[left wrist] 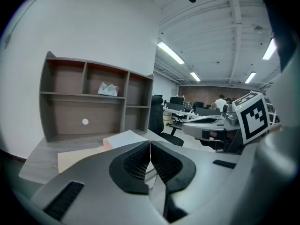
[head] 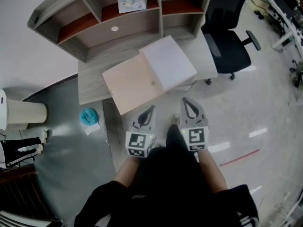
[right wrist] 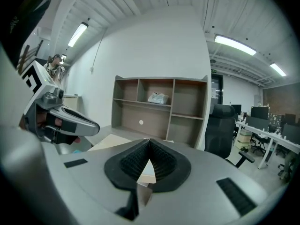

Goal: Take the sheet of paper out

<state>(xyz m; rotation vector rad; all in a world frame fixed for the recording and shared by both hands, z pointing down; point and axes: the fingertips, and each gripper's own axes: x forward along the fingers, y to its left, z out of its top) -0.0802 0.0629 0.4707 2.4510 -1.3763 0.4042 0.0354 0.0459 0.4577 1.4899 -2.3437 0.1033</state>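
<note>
— How do the fingers (left wrist: 133, 165) stand?

— Pressed together on both. The left gripper (left wrist: 150, 143) has its tips meeting with nothing between them, and the right gripper (right wrist: 149, 141) is the same.

— And the paper?

— The paper (head: 168, 63) is a white rectangle lying across the right end of a peach board (head: 130, 84) on the surface (head: 92, 91) (one sheet or a pad, I cannot tell). Both grippers point at it from the near side and touch nothing. The board's near corner juts past the surface's edge, just ahead of the left tips.

— What else is around?

— A shelf (head: 94, 32) stands at the back with a tissue pack (head: 132, 0) in its middle bay. A black chair (head: 232, 51) is to the right, and a blue cloth (head: 88, 116) lies on the floor (head: 71, 141) to the left.

— Do the views differ?

— Only the head view shows the whole board. The left gripper view shows office desks (left wrist: 187, 109) and people (left wrist: 219, 102) behind the chair, and each gripper view catches the other gripper at its side.
</note>
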